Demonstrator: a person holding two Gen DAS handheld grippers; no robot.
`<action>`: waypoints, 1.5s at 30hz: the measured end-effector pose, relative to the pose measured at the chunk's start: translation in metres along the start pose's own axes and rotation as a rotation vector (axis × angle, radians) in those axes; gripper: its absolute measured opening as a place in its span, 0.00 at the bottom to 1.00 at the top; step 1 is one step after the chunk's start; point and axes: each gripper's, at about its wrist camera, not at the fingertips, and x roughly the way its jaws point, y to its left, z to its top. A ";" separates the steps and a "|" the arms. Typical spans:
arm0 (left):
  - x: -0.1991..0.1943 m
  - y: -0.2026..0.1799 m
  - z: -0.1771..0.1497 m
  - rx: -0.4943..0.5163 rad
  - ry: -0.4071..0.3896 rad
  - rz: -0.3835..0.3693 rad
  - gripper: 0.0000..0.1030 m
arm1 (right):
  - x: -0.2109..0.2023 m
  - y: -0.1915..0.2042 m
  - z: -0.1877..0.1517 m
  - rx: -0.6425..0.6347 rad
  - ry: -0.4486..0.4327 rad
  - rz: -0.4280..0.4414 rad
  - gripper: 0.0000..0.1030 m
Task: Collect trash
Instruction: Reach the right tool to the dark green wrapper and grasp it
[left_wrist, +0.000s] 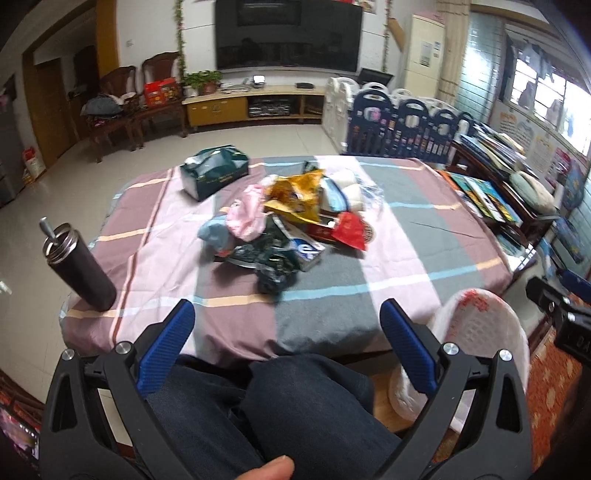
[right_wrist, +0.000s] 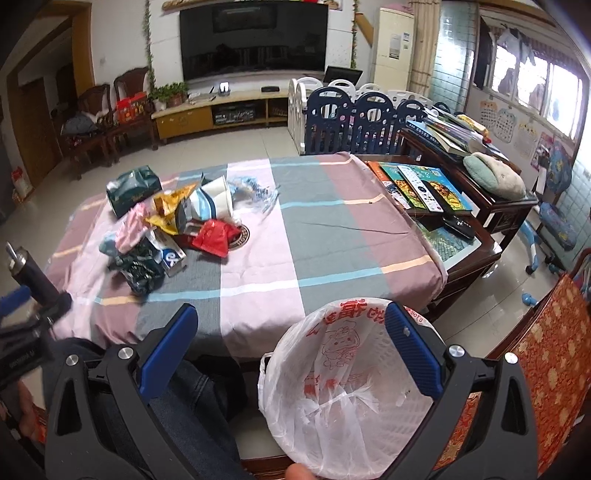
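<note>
trash pile (left_wrist: 284, 225) sits on the checked tablecloth (left_wrist: 388, 258), left of centre in the right wrist view; in it: yellow snack bag (left_wrist: 295, 195), pink wrapper (left_wrist: 247, 214), red bag (left_wrist: 351, 230), crumpled dark green wrapper (left_wrist: 273, 266), white/blue gum box (left_wrist: 304, 249), paper cup (right_wrist: 219, 199) w/ clear plastic beside it; green tissue pack (left_wrist: 214, 170) lies apart, just behind the pile; dark flask (left_wrist: 79, 266) w/ metal lid stands at the table's near left edge, well apart from the pile; white basket w/ plastic bag liner (right_wrist: 332, 373), red print on it, sits below the table's near edge on the right, liner open; left gripper (left_wrist: 286, 325) held over the person's knees (left_wrist: 288, 402), fingers (left_wrist: 170, 347) wide apart, nothing between; right gripper (right_wrist: 288, 332) above the basket, fingers (right_wrist: 413, 347) wide apart too, right one overlapping the basket rim in view, touching or not i can't tell; books + remotes on side table (right_wrist: 461, 236) at right.
</note>
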 end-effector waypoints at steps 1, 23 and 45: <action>0.004 0.006 -0.001 -0.018 -0.001 0.011 0.95 | 0.006 0.006 -0.001 -0.023 0.010 -0.006 0.97; 0.101 0.104 -0.041 -0.408 0.141 0.063 0.66 | 0.134 0.112 0.014 -0.014 0.209 0.347 0.48; 0.088 0.138 -0.043 -0.479 0.084 0.319 0.72 | 0.175 0.202 0.021 -0.164 0.176 0.319 0.32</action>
